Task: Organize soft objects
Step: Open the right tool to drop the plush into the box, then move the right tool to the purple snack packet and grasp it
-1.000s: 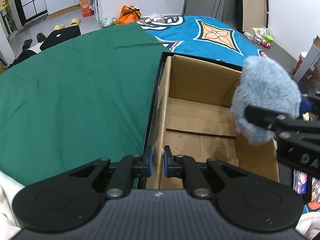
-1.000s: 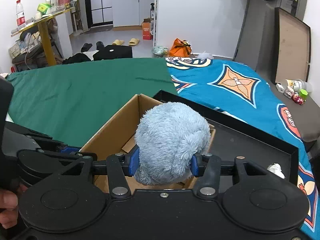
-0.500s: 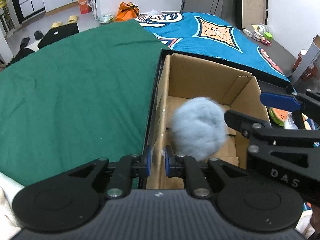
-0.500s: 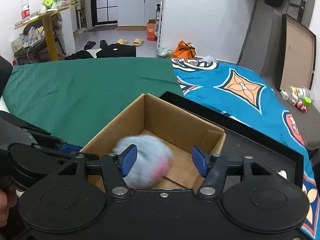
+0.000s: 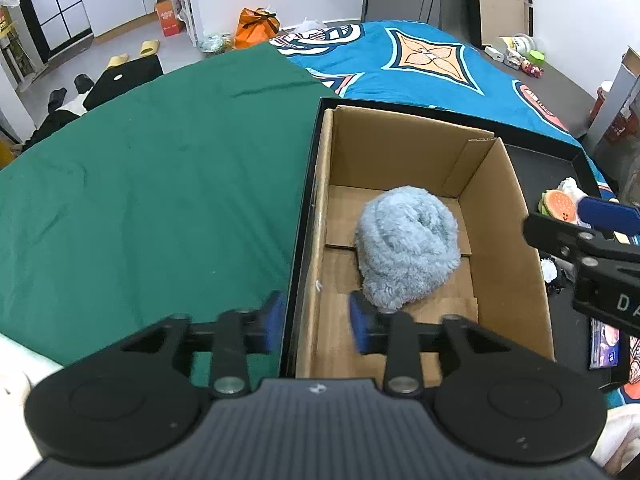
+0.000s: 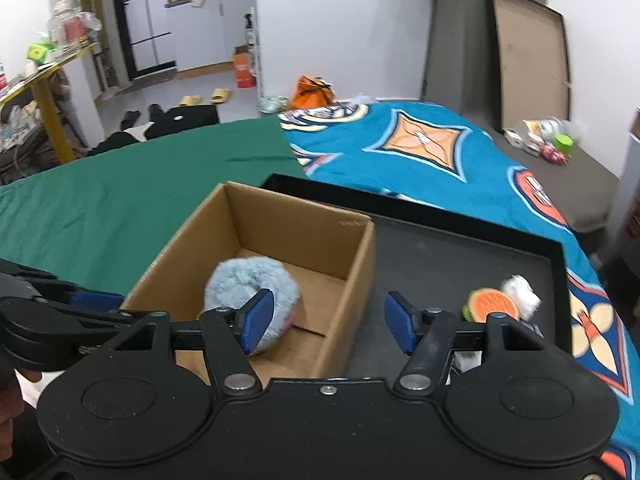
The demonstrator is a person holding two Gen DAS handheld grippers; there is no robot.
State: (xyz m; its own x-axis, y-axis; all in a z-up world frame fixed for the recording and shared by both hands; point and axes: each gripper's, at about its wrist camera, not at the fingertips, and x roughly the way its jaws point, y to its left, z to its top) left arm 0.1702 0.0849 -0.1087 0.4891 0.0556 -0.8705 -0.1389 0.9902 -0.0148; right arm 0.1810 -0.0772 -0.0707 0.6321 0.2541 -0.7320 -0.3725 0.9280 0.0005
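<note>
Fingers of both grippers have just been parting, empty; blue plush lies in cardboard box, long axis toward its far wall.

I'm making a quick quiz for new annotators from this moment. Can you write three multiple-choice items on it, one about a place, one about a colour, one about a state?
1. Where is the fluffy toy?
A. On the floor of the cardboard box
B. On the green cloth
C. Between the right gripper's fingers

2. What colour is the fluffy toy?
A. Orange
B. Grey-blue
C. Green

3. How does the right gripper stand?
A. Shut on the toy
B. Shut on the box wall
C. Open, holding nothing

Answers:
1. A, both wrist views show it lying on the box floor, clear of the fingers.
2. B, its fur reads grey-blue in both views; the orange thing is the burger toy in the black tray.
3. C, its blue fingers stand apart with only the box wall and tray seen beyond the gap; its jaws have just been opening.
</note>
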